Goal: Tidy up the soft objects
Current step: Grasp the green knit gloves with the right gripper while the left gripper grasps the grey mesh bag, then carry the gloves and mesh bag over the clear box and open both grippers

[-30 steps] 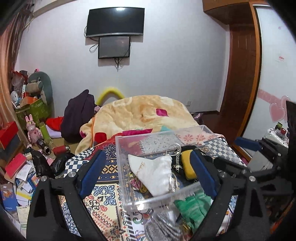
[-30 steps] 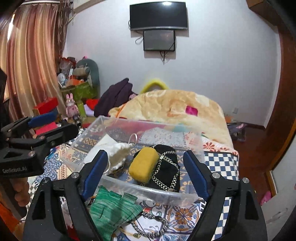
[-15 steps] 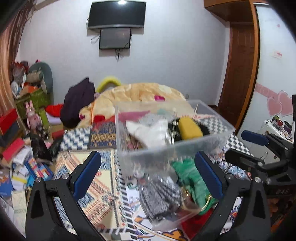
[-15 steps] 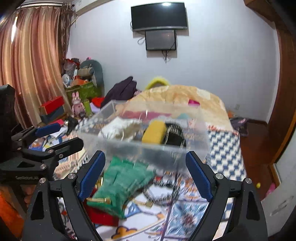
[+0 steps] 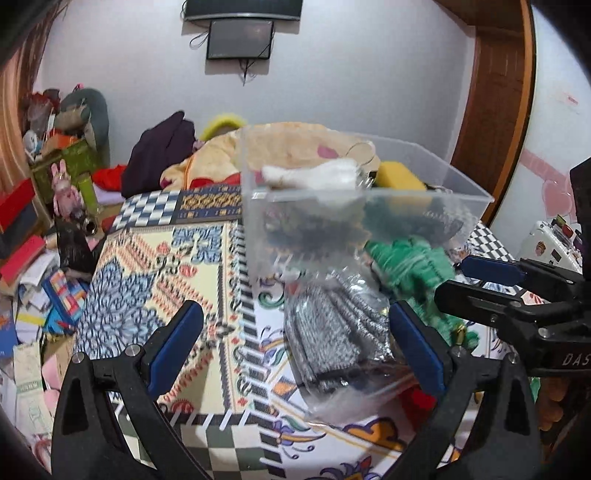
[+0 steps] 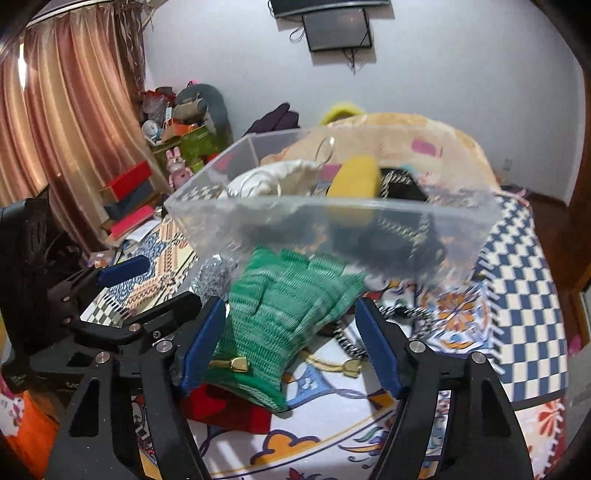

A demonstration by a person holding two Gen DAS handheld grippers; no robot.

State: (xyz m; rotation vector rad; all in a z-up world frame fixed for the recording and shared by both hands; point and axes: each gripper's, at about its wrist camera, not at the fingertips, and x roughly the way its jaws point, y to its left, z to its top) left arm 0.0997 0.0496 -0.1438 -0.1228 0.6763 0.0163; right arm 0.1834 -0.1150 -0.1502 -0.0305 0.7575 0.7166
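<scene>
Behind it all, a dark TV [image 6: 328, 5] on the white wall, pink curtains [image 6: 66, 122] hanging left, a peach blanket [image 5: 295, 146] heaped on the patterned bedspread [image 5: 155, 266], and a pink toy rabbit [image 5: 64, 194] among floor clutter.

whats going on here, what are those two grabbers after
A person is tidying soft things on a patterned bedspread into a clear plastic box, which already holds a white cloth, a yellow sponge and a black item. The right gripper straddles a green glove, its jaws just closing, not yet gripping. The left gripper is wide open over a bagged grey item.
</scene>
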